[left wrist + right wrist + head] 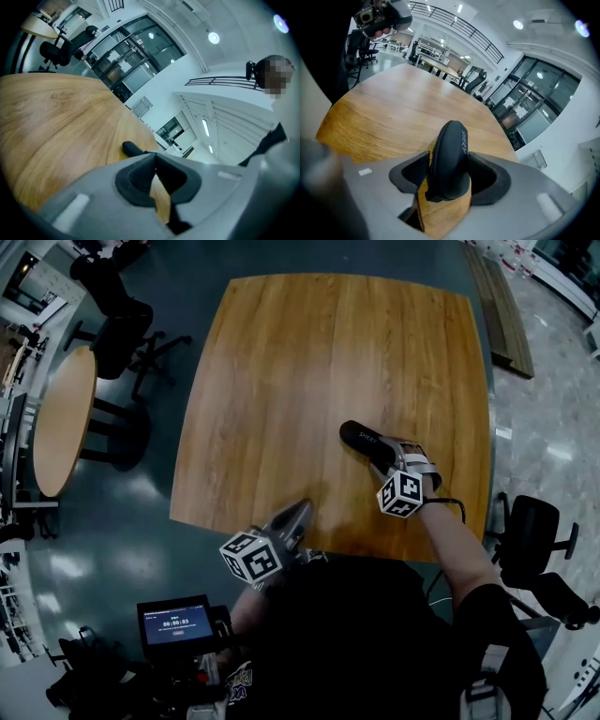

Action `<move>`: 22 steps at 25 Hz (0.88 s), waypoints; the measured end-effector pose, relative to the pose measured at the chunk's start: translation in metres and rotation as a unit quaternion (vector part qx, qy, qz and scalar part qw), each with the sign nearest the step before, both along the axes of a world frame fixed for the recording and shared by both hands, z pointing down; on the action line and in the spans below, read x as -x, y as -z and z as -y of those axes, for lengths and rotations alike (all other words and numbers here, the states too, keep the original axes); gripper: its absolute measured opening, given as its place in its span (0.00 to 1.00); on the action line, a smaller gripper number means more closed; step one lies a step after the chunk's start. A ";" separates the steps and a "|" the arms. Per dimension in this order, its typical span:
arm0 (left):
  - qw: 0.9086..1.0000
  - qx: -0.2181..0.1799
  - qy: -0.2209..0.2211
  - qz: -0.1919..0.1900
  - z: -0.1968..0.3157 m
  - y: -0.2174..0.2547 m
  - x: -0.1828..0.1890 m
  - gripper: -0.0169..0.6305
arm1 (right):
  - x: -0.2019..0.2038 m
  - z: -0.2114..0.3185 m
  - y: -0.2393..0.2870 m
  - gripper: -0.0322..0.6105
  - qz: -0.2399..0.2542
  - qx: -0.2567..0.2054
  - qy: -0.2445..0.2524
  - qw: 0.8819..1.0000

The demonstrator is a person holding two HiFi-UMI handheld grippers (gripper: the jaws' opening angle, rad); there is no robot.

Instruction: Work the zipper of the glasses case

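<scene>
The glasses case (pixel 366 442) sits toward the table's (pixel 281 381) near right edge, clamped by the right gripper (pixel 449 177), while the left gripper (pixel 154 178), jaws together and empty, waits at the table's near edge, so the zipper apparently remains unworked.

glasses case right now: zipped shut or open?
Shut, as far as visible: the glasses case, between the fingers of the right gripper, shows both halves together, no gap. Underside hidden.

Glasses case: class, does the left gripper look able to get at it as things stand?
Probably yes. Only bare table lies between the left gripper, shut at the near edge, and the glasses case, which the right gripper grips at one end.
</scene>
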State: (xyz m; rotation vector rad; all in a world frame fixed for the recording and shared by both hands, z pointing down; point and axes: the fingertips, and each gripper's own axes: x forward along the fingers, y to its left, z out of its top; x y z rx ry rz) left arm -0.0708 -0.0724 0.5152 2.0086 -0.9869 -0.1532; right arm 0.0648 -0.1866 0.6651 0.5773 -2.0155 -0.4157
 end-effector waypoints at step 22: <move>0.869 -0.045 -0.478 -0.125 0.023 0.107 -0.015 0.55 | 0.049 -0.136 0.249 0.41 0.006 -0.212 0.346 0.914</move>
